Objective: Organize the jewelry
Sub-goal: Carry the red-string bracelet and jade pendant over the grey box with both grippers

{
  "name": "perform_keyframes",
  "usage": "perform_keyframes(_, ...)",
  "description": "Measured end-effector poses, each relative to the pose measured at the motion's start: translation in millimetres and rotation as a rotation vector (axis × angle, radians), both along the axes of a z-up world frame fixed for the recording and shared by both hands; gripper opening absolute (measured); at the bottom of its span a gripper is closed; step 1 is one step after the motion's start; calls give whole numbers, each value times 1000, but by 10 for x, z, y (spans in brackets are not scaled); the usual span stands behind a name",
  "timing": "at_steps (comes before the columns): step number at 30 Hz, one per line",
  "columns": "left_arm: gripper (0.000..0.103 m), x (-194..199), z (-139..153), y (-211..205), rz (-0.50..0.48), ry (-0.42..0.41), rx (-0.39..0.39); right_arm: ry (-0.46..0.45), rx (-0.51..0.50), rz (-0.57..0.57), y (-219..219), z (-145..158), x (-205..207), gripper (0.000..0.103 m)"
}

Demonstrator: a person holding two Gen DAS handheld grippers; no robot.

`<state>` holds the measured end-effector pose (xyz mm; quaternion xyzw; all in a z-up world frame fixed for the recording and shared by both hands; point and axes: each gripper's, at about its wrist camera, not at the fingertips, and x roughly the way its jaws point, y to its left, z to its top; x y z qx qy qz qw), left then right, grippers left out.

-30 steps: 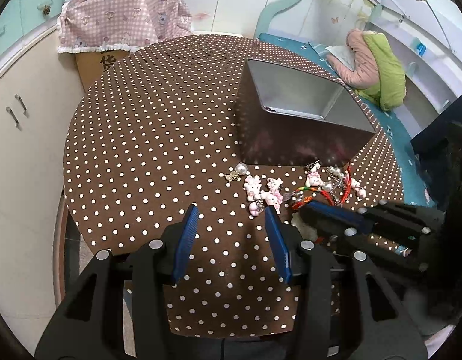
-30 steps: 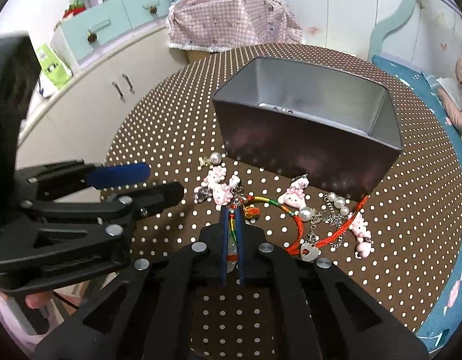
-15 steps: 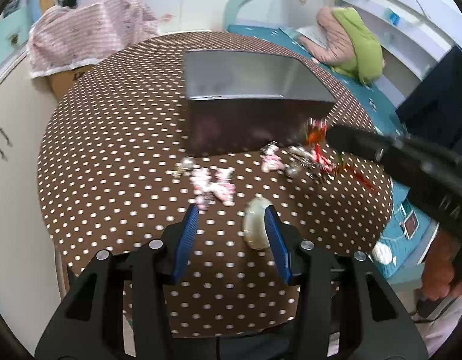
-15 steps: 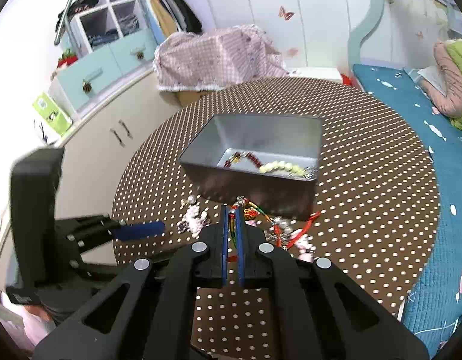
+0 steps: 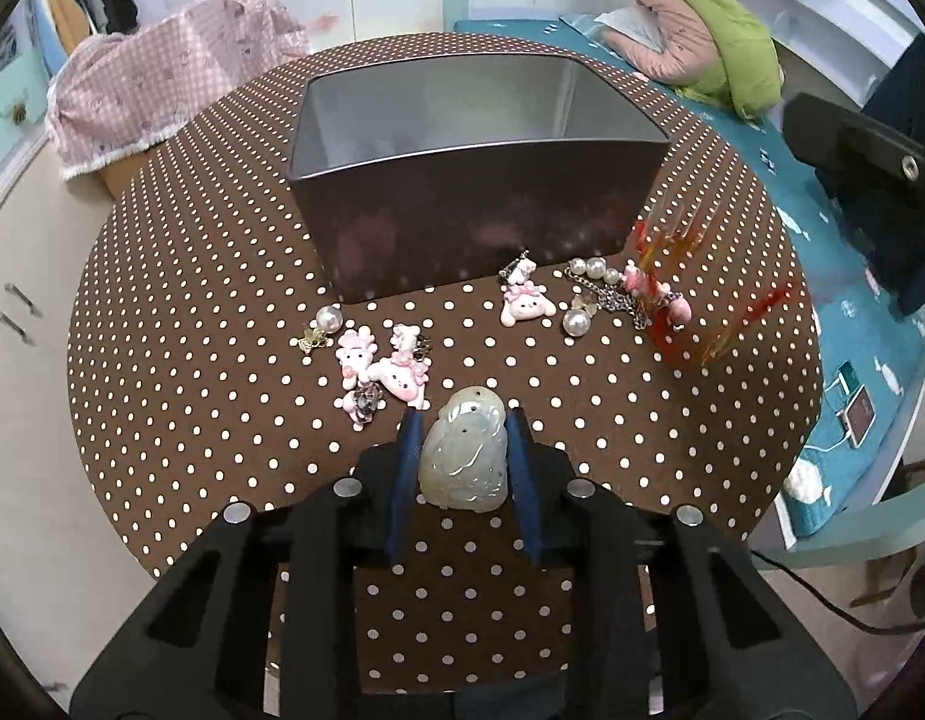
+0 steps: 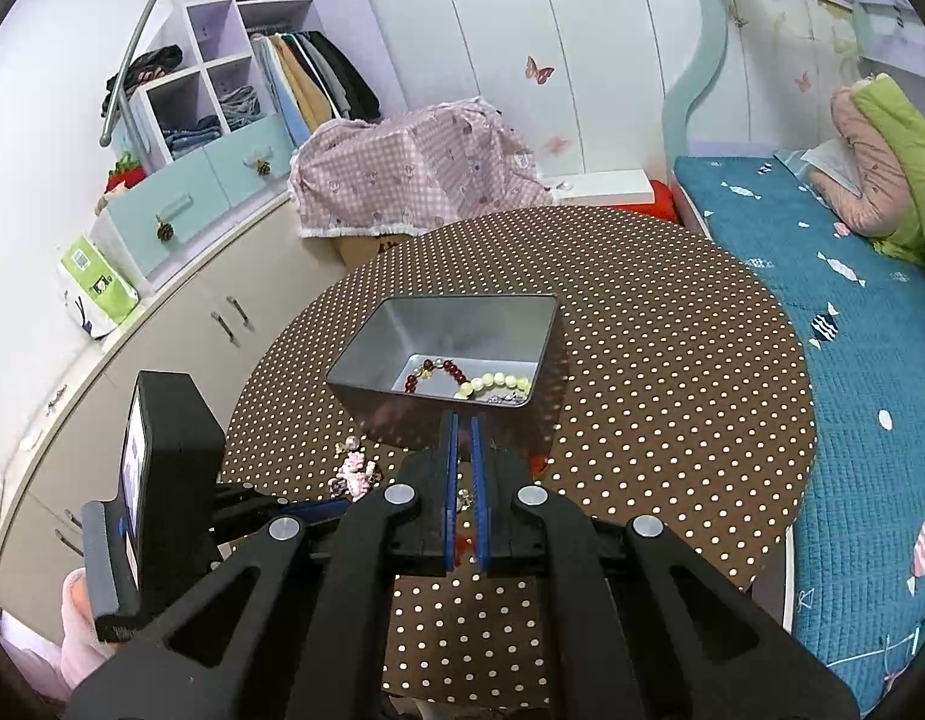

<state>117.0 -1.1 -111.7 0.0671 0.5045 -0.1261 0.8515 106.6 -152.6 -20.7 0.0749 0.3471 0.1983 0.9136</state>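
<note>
A dark metal tin stands on the round polka-dot table; in the right wrist view the tin holds a red bead bracelet and a pale yellow bead bracelet. My left gripper is closed around a pale green jade pendant near the table's front. My right gripper is shut on a red cord bracelet, raised above the table before the tin; the cord shows blurred in the left wrist view. Pink pig charms, pearls and a chain lie loose before the tin.
A pink checked cover drapes a box beyond the table. Cream cabinets stand to the left, a bed with a teal quilt to the right. A phone lies on the quilt near the table edge.
My right gripper has lifted the red cord bracelet off the table and up above the tin. My left gripper has moved onto the jade pendant and closed on it.
</note>
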Motion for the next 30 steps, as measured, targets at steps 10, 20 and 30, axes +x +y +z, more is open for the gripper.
perform_keyframes(10,28,-2,172,169,18,-21,-56,44,-15,-3,-65,-175,87,7)
perform_keyframes(20,28,-13,277,190,10,-39,-88,183,-122,-104,-217,-681,327,30)
perform_keyframes(30,28,64,252,216,21,-33,-106,164,-247,-90,-158,-799,324,4)
